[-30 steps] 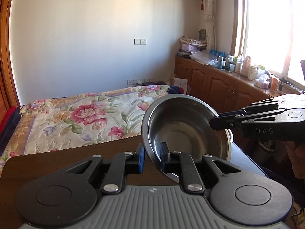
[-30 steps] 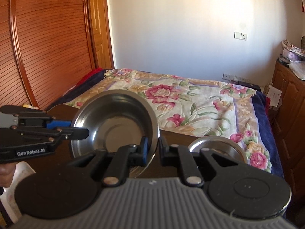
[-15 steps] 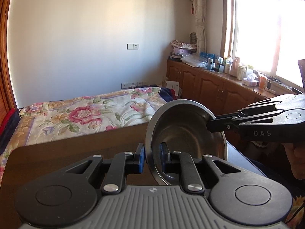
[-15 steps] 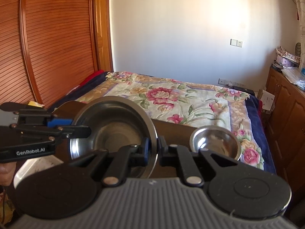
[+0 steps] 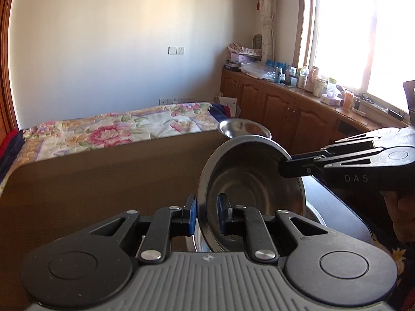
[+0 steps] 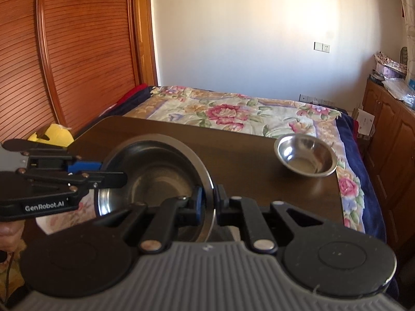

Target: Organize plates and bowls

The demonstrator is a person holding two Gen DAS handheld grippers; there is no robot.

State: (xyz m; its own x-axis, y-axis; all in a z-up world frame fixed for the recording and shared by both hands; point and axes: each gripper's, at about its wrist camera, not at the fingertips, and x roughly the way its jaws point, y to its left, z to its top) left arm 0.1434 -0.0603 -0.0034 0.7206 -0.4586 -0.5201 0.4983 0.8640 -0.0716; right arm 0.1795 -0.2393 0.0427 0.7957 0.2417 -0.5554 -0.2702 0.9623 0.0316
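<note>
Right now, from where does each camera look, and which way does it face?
Left wrist: on the left gripper, facing the bed and window cabinets; the right gripper enters from the right.
Right wrist: on the right gripper, facing the bed and wooden wardrobe; the left gripper enters from the left.
Shared: the large steel bowl both clamp, the small steel bowl, the brown table.

Large bowl (image 5: 249,181): stainless steel, tilted on edge, opening turned sideways, held above the near table edge.
Small bowl (image 6: 306,158): stainless steel, upright, empty, set near the far right table corner, well apart.
</note>
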